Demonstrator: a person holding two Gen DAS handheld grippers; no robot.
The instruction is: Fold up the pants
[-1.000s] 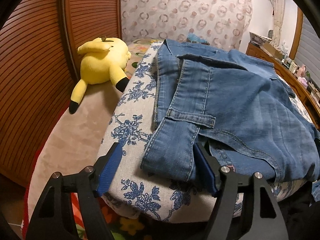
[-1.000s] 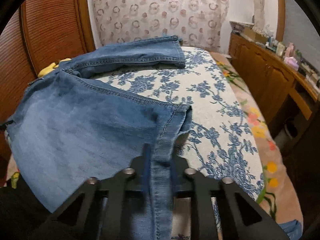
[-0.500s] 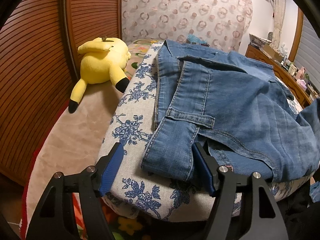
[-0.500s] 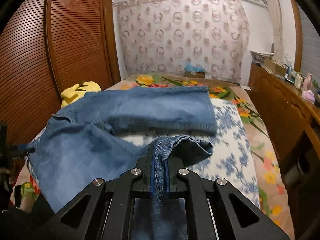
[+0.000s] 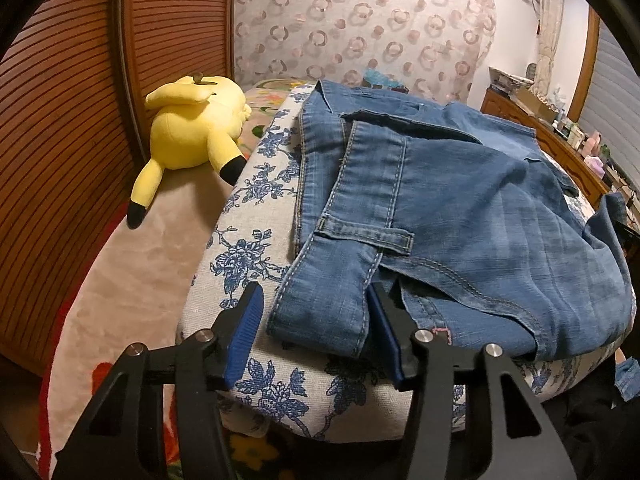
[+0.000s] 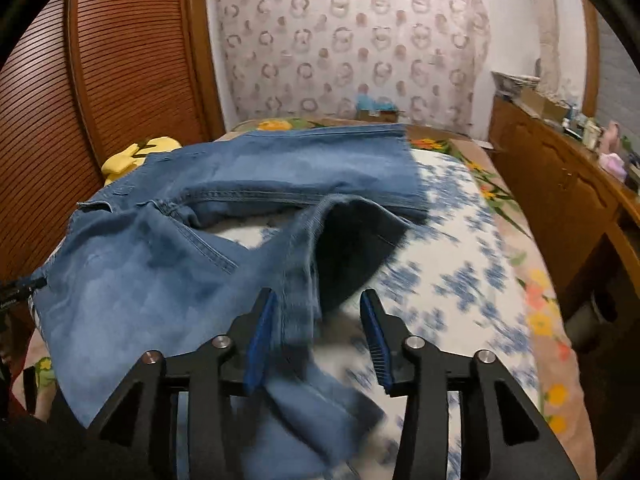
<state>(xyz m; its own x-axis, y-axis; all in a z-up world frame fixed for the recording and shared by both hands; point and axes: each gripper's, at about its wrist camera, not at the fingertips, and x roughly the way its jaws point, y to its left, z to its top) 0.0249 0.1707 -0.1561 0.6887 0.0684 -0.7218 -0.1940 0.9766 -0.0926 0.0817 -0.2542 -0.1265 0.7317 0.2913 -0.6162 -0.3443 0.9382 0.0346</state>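
A bed with a blue floral cover carries blue jeans spread across its middle. At ten o'clock lies a yellow plush toy. The left claw gapes around the waistband corner. The right claw stands apart, a trouser leg draped between.

The pants lie spread on the bed, waistband at its near-left edge. Left of the pants, beside the bed's edge, a plush toy lies against the slatted wardrobe doors. Right of the pants a wooden dresser runs along the bed. Behind the pants, past the bed's far end, hangs a curtain.
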